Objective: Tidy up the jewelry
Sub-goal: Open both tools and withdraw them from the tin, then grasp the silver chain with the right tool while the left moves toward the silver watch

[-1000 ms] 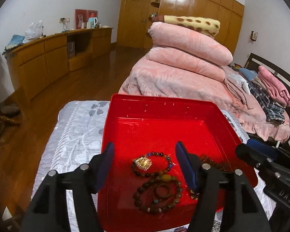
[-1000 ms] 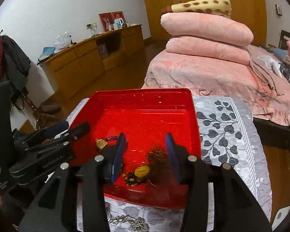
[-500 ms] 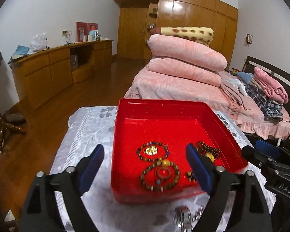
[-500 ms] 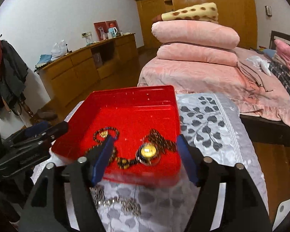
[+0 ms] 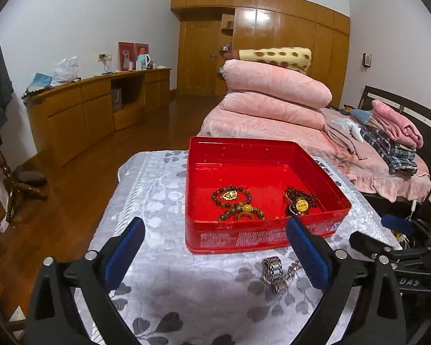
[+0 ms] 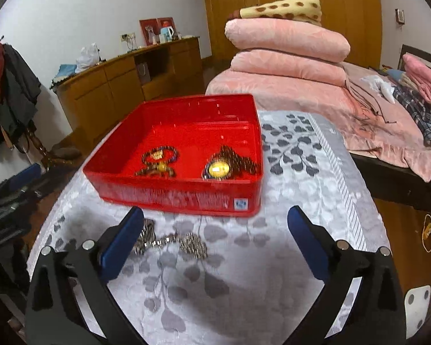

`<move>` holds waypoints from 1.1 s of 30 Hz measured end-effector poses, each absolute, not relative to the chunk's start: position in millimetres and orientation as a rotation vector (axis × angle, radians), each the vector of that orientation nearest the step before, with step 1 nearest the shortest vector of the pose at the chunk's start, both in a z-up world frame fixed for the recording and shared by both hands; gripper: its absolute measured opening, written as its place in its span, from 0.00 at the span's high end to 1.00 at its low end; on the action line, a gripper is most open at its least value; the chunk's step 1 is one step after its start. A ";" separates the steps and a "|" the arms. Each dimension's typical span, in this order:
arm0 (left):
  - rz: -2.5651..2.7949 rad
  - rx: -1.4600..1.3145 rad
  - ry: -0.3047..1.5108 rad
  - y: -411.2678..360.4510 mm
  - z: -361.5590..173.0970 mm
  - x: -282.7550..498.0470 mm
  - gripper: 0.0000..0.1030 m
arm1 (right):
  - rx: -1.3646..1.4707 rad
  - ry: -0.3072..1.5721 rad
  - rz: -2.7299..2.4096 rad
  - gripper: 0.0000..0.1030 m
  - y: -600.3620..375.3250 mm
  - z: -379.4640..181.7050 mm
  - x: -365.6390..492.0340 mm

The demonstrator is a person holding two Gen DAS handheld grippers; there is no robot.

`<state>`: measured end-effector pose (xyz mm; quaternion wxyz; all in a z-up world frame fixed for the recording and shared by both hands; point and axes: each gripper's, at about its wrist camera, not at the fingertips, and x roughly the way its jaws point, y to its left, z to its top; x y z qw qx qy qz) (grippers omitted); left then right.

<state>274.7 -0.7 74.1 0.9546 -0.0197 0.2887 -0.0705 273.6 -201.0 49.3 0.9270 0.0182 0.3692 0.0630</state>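
Both tools hover level above the tabletop [image 6: 316,178], aimed at the red box [image 5: 261,235] — left tool [image 5: 215,247] and right tool [image 6: 215,230] each spread wide and holding nothing. A silver watch [image 5: 273,273] lies on the cloth just short of the box, between the left tool's fingers near the right one, its band running toward the box. Bead bracelets [image 5: 235,204] rest inside the box, well ahead of both tools — a chain [image 6: 186,241] trails sideways from the watch.

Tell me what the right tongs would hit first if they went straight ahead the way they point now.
Probably the near wall of the red box. The right tongs are open and aimed at it over the patterned cloth; the silver chain lies low and left, likely passed over. Depth is uncertain.
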 end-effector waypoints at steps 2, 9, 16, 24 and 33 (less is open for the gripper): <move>-0.143 -0.040 0.586 0.9 73.7 270.4 0.06 | 0.034 0.770 0.131 0.06 -199.1 45.4 271.8; -0.145 -0.038 0.588 1.6 69.1 261.3 0.06 | 0.043 0.817 0.173 0.06 -194.0 30.5 273.5; -0.119 -0.050 0.647 11.8 45.2 264.2 0.06 | 0.038 0.862 0.210 0.06 -191.9 13.2 279.9; -0.093 -0.048 0.710 17.3 19.9 272.8 0.06 | 0.044 0.902 0.218 0.06 -191.0 -4.2 284.3; -0.104 -0.039 0.753 14.9 8.0 280.9 0.06 | 0.022 0.924 0.220 0.26 -182.3 -11.7 291.7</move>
